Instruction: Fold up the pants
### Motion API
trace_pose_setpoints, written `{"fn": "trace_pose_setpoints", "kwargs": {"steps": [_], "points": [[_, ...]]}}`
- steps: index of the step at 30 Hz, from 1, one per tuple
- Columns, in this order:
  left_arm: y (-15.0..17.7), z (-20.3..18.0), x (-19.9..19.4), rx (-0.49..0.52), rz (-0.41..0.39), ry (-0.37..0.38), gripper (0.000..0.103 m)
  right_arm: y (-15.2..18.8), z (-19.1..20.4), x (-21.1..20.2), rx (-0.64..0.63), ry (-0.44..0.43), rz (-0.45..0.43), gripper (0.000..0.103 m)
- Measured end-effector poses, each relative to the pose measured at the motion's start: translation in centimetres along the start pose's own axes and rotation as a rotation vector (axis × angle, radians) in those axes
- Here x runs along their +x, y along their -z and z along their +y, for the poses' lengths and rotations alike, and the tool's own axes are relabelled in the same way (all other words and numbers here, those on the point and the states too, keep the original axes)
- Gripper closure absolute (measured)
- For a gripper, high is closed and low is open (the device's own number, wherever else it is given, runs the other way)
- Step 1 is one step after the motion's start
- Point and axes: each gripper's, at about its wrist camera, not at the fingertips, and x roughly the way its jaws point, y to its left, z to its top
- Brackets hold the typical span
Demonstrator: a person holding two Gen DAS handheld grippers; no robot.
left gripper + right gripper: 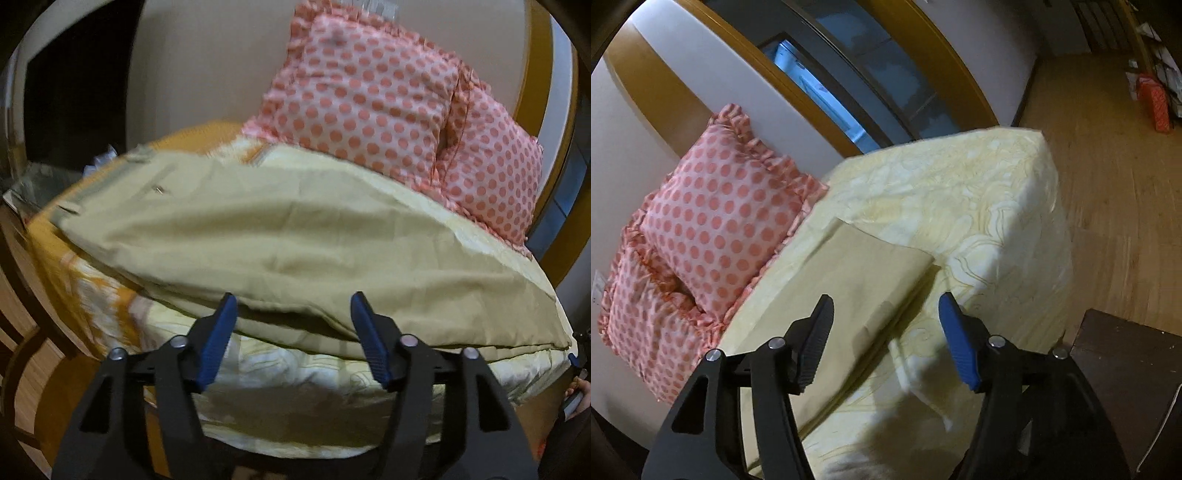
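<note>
On the bed (288, 373), the khaki pants (280, 240) are lying flat across the pale yellow patterned sheet (979, 192), one leg stacked on the other; their waistband end is blurring toward the left in the left wrist view, and the detail there is hard to make out. In the right wrist view only the hem end of the pants (864, 280) is showing, the rest being cut off behind the gripper frame. The near long edge is running just beyond the left gripper (293, 314), whose fingers are standing wide apart, holding nothing, hovering level with that edge. The right gripper (884, 314) is likewise spread apart and empty, angling down over the hem, with open sheet lying to its right as far as the bed's corner. Two pink polka-dot pillows (384, 99) are leaning against the wall (207, 55) just behind the pants' far edge. Wooden floor (1108, 177) is extending beyond the bed's foot.
</note>
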Motion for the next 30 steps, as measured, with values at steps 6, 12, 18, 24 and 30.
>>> {"fn": "trace_pose_setpoints", "kwargs": {"steps": [6, 12, 18, 24, 30], "points": [[-1.6, 1.3, -0.9, -0.07, -0.098, -0.005, 0.026, 1.6, 1.9, 1.1, -0.107, -0.043, 0.011, 0.059], [-2.1, 2.6, 2.2, -0.095, -0.057, -0.062, 0.024, 1.1, 2.5, 1.9, -0.144, -0.079, -0.011, 0.099], [-1.1, 3.0, 3.8, -0.064, -0.035, -0.111, 0.018, 2.7, 15.2, -0.5, -0.387, -0.402, 0.016, 0.099], [-0.9, 2.9, 3.5, -0.075, -0.054, -0.116, 0.016, 15.8, 29.6, -2.8, -0.724, -0.81, 0.291, 0.099], [-0.8, 5.8, 1.1, -0.15, -0.103, -0.13, 0.016, 31.0, 31.0, -4.2, -1.179, -0.81, 0.661, 0.074]]}}
